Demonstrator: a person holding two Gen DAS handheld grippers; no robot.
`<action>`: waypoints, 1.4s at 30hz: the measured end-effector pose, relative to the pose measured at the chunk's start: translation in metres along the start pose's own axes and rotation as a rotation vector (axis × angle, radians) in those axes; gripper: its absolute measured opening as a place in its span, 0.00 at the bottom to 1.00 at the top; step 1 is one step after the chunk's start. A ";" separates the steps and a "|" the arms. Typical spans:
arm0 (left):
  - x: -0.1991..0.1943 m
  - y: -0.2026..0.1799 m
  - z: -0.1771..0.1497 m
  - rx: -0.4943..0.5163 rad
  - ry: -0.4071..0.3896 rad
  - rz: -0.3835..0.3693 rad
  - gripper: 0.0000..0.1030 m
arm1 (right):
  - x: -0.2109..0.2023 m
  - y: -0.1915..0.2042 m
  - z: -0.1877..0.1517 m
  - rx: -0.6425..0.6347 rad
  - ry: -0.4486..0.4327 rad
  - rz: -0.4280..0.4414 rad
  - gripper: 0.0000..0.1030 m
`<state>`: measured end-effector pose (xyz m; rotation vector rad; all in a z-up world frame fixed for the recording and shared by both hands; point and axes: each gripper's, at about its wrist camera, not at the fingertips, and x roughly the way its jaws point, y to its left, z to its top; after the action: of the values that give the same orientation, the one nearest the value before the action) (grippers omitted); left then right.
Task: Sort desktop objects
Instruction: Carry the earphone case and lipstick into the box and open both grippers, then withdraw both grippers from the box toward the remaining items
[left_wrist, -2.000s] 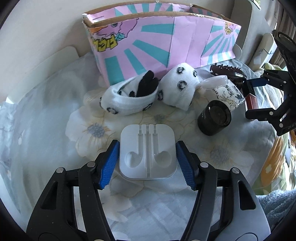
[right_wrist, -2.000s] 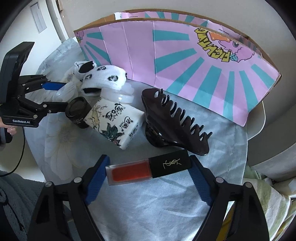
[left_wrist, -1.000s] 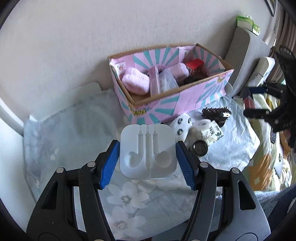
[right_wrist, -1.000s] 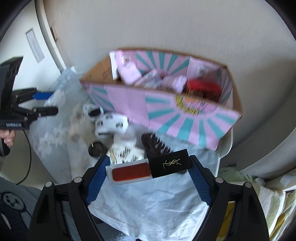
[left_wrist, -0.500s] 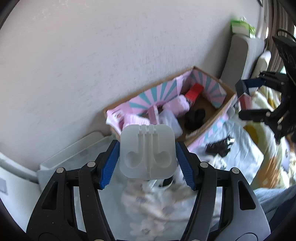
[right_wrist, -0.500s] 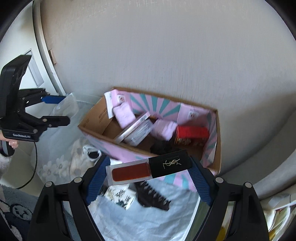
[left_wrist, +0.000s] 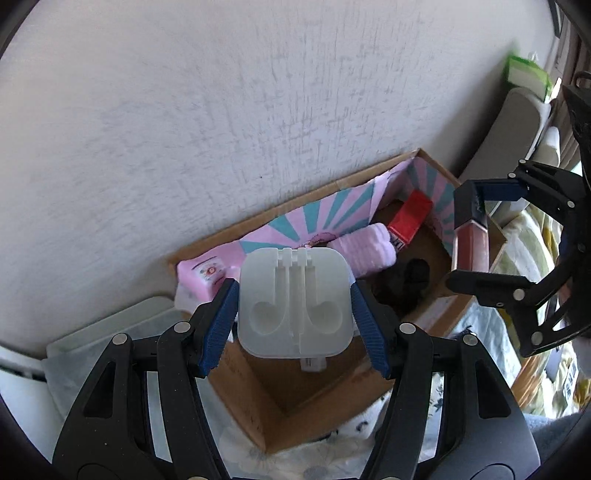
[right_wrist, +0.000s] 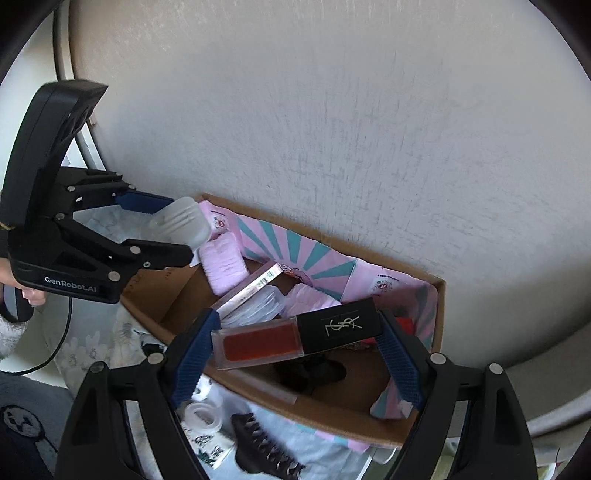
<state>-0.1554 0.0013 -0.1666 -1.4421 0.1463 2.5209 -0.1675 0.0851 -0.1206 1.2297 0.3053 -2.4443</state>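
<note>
My left gripper is shut on a white plastic earphone case and holds it above the left end of the pink-and-teal cardboard box. My right gripper is shut on a red lip-gloss tube with a black cap and holds it above the right part of the same box. The right gripper with the tube also shows in the left wrist view. The left gripper with the case shows in the right wrist view.
The box holds a pink fluffy item, a red carton, a clear packet and a dark item. A dark hair claw and a patterned white jar lie on the floral cloth before it. A wall stands behind.
Both grippers have lifted their objects off the cloth and carried them forward over the open box. The grips have not changed.
</note>
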 end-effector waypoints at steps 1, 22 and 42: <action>0.004 0.000 0.000 0.004 0.009 0.002 0.58 | 0.007 -0.004 0.000 0.006 0.021 0.005 0.80; 0.044 -0.003 0.020 0.024 0.080 0.024 0.58 | 0.041 -0.023 0.002 0.043 0.117 0.041 0.80; -0.028 0.036 0.022 -0.121 -0.084 0.008 1.00 | -0.002 -0.041 0.001 0.146 0.000 0.042 1.00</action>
<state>-0.1685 -0.0332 -0.1324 -1.3769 -0.0154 2.6331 -0.1853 0.1225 -0.1178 1.2819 0.1018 -2.4673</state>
